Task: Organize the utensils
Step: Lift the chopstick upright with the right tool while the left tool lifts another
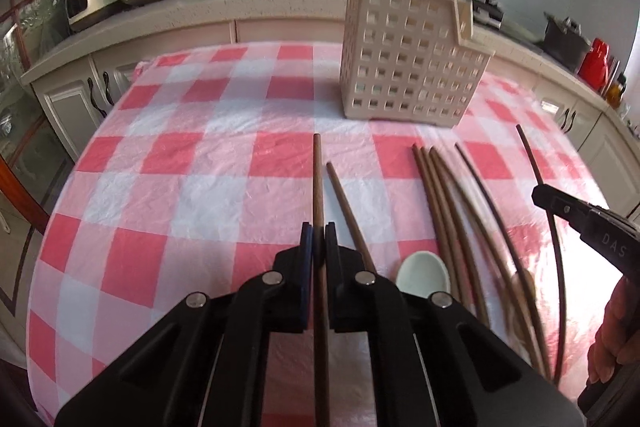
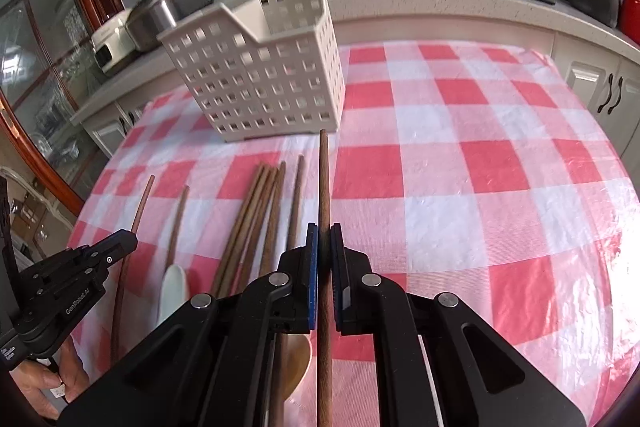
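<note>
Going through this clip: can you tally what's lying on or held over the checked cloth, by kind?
chopsticks: about 7 (the bundle overlaps, so this is approximate)
Spoons: 2, a pale spoon and a wooden spoon
perforated basket: 1
Total: about 10

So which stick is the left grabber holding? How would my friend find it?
Find the white holey basket on the checked tablecloth. In front lie brown chopsticks. The held chopstick is leftmost, the only one pinched in the left gripper.
</note>
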